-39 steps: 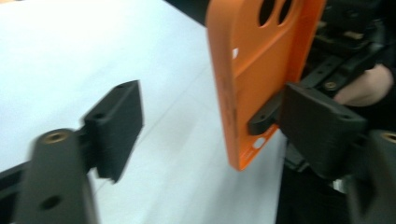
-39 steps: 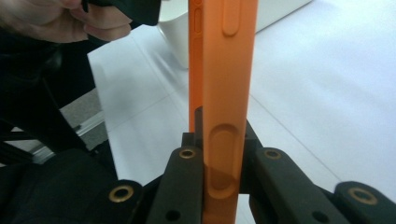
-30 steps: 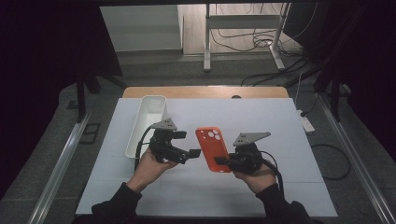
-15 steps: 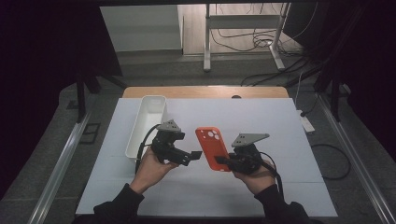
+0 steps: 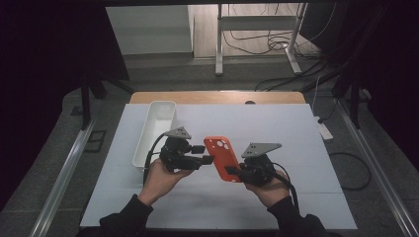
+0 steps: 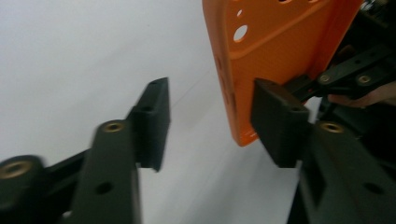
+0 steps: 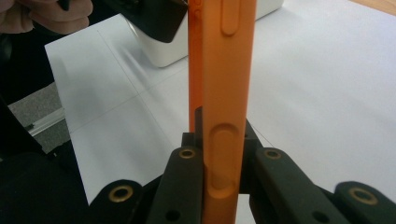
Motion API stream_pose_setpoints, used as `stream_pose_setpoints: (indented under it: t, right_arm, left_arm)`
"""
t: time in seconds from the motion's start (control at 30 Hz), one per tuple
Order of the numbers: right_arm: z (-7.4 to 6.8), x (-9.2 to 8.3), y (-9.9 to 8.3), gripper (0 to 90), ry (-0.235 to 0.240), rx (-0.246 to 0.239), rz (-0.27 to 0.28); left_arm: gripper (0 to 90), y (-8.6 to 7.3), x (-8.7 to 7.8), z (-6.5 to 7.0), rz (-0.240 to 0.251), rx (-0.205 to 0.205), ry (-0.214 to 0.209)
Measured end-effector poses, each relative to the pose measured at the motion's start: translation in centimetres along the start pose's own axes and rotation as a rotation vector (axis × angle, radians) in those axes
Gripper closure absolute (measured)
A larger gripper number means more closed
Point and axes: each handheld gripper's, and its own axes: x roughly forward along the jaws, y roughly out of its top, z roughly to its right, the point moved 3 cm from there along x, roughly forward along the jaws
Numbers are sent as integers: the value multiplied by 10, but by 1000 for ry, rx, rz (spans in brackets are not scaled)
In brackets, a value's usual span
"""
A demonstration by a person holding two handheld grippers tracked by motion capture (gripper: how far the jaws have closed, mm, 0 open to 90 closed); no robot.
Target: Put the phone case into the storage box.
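From above, an orange phone case point(image 5: 223, 158) is held over the white sheet point(image 5: 296, 128) between the two hands, just right of a white tray point(image 5: 155, 129): the right gripper point(image 5: 233, 171) pinches its near end, and the left gripper point(image 5: 203, 154) reaches in from the left with its jaws beside the case's left edge. The left gripper's own view point(image 6: 210, 121) shows its jaws spread apart, one against the case point(image 6: 275, 51) and the other clear over the sheet. The right gripper's own view point(image 7: 219, 154) shows its jaws pressed onto the edge-on case point(image 7: 226, 93), with the tray point(image 7: 187, 51) behind.
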Motion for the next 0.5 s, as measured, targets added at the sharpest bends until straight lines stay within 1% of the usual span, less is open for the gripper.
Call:
stream_pose_setpoints:
  t: [0.17,0.23,0.27,0.3,0.33,0.4,0.43,0.47,0.5]
  right_arm:
    - [-2,1,0,845,-3,-14,5]
    - [-3,1,1,845,-6,-16,6]
    - [-4,2,1,845,-6,-17,5]
    - [-4,2,1,845,-6,-19,3]
    - [-4,2,0,846,-8,-19,1]
    - [-4,2,0,845,-4,-15,3]
    - [-4,2,0,845,-4,-15,3]
    - [-4,2,0,845,-3,-14,3]
    - [-4,3,0,845,-4,-17,2]
  left_arm:
    - [710,0,-3,-2,12,-39,-54]
    - [774,-1,-3,-3,17,-55,-81]
    - [807,-1,-3,-3,17,-60,-86]
    - [821,-1,-3,-3,17,-60,-86]
    - [834,-1,-4,-4,9,-68,-85]
    - [858,-1,-5,-5,10,-89,-99]
    - [861,-1,-5,-5,10,-89,-99]
    - [861,-1,-4,-5,7,-97,-97]
    - [877,-2,-5,-5,5,-99,-87]
